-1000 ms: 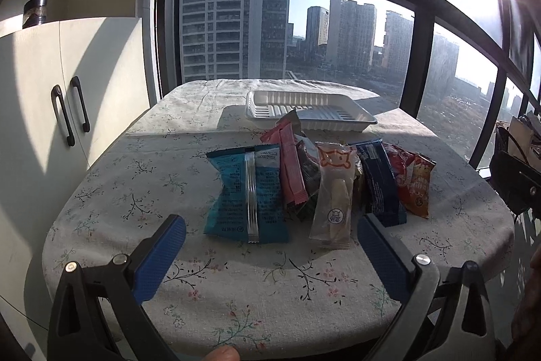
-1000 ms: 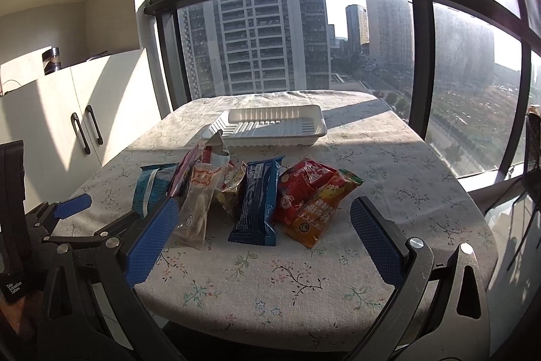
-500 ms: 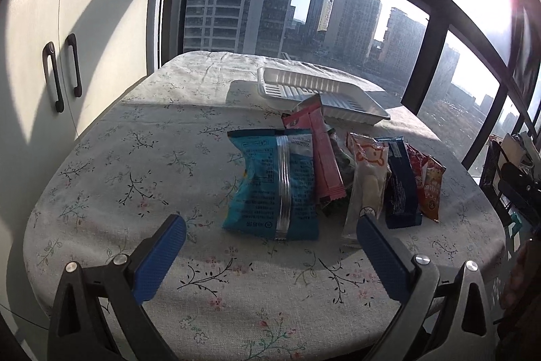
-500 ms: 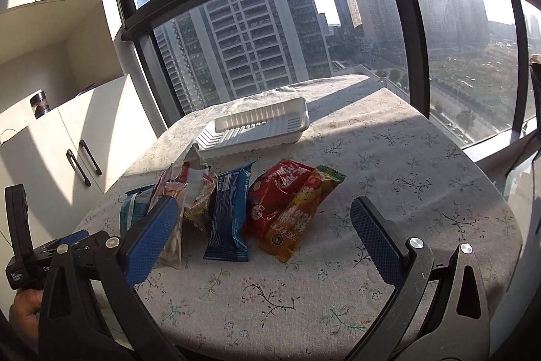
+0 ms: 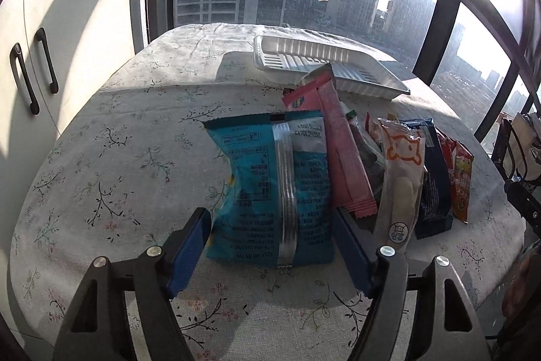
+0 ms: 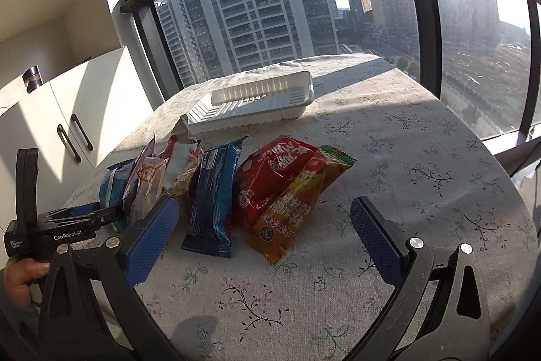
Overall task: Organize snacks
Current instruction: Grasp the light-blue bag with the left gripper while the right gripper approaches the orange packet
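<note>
**me:** Sunny window corner, high-rises outside, round desk (image 5: 111, 137) under a flowery cloth. The teal snack bag (image 5: 270, 192) lies flat at the left end of the snack row, seam side up, and my left tongs (image 5: 272, 227) are closing around its near end right now. Both blue pads sit just beside the bag's edges, and I can't say they're pressing yet. My right tongs (image 6: 263, 225) are spread wide with nothing in them, low over the cloth in front of the red bag (image 6: 267, 181) and orange bag (image 6: 297, 202).

**other:** Any tips before you squeeze?

**me:** I'd say grab low across the sealed bottom edge, not the puffy middle, so it doesn't pop or slide out. Also watch the pink stick pack (image 5: 341, 151) leaning on the bag's right side. My right pad is almost touching its lower end, so it might get dragged along.

**other:** Where's it going?

**me:** My guess is the white tray (image 5: 324, 66) at the far side, behind the pile. It's empty, so lift clear of the row first, then carry it over.
</note>
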Demonstrator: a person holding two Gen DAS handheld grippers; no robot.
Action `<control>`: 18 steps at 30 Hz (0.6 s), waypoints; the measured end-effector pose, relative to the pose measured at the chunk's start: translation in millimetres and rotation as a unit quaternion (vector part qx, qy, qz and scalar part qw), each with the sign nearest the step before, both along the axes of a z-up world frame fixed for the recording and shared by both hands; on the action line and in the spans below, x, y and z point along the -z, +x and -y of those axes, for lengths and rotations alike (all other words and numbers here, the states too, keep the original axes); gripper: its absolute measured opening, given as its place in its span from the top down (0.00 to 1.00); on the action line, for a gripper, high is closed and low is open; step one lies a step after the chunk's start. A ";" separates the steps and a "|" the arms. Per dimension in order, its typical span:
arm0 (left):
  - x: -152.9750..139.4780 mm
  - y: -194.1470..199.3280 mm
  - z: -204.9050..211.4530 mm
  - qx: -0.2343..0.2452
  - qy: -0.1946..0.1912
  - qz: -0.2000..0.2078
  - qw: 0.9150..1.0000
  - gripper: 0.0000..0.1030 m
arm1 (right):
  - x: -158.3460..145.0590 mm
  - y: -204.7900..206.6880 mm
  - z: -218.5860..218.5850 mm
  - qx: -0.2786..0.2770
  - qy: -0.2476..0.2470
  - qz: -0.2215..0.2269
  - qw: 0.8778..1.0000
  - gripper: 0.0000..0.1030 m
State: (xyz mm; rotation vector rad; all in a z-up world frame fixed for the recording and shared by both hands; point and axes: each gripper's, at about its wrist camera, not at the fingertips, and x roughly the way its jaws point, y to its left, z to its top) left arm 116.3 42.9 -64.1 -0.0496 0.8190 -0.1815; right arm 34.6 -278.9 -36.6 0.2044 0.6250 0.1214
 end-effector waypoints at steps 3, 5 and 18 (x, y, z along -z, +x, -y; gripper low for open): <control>-2.4 5.9 -0.1 0.002 0.006 -0.001 1.000 0.23 | 7.4 7.5 -6.0 -0.011 0.002 -0.011 1.000 0.00; -0.1 11.4 -0.8 0.004 0.004 -0.009 1.000 0.23 | 10.5 10.8 -9.4 -0.013 0.002 -0.015 1.000 0.00; 6.8 15.0 -14.0 0.024 -0.048 -0.027 0.998 0.46 | 23.9 29.5 -16.1 -0.025 0.004 -0.036 0.999 0.21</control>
